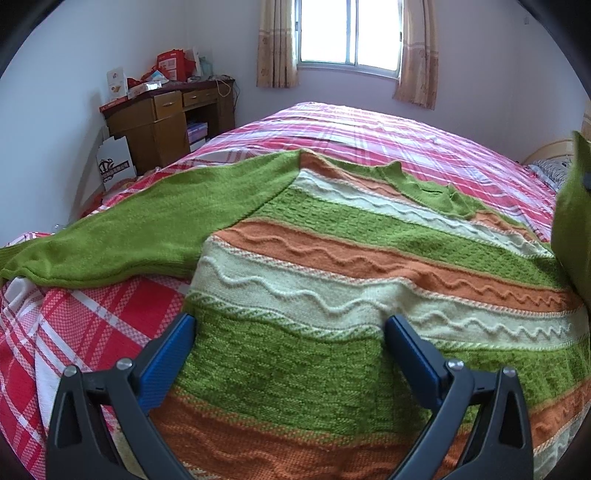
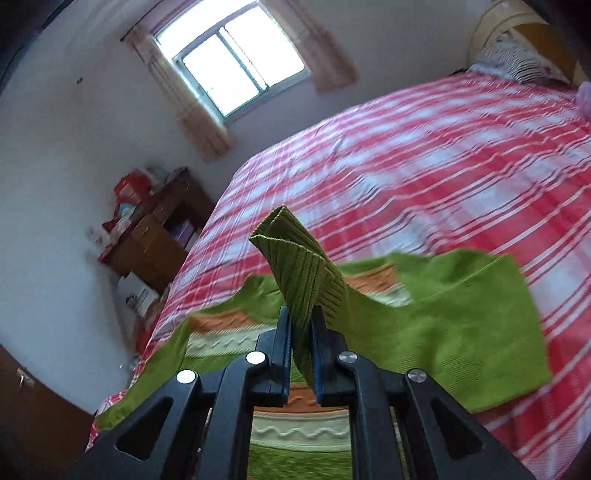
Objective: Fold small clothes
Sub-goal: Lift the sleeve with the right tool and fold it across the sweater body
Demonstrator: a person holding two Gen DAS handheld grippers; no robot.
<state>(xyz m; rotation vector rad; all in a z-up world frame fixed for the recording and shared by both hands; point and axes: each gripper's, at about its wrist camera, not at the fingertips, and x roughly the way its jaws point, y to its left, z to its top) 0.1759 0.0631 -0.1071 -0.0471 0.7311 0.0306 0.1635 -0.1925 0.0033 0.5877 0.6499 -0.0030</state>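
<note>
A knitted sweater [image 1: 332, 258] with green, orange and cream stripes lies flat on the bed. Its left green sleeve [image 1: 129, 236] stretches out to the left. My left gripper [image 1: 288, 328] is open and rests over the sweater's lower green band, empty. My right gripper [image 2: 301, 325] is shut on the ribbed green cuff [image 2: 299, 266] of the other sleeve [image 2: 461, 325] and holds it lifted above the sweater's body [image 2: 295, 432]. The lifted sleeve shows at the right edge of the left wrist view [image 1: 572, 221].
The bed has a red, pink and white plaid cover [image 1: 369, 129]. A wooden desk [image 1: 162, 122] with boxes stands in the far left corner. A curtained window [image 1: 347, 33] is on the far wall. A pillow [image 2: 517, 59] lies by the headboard.
</note>
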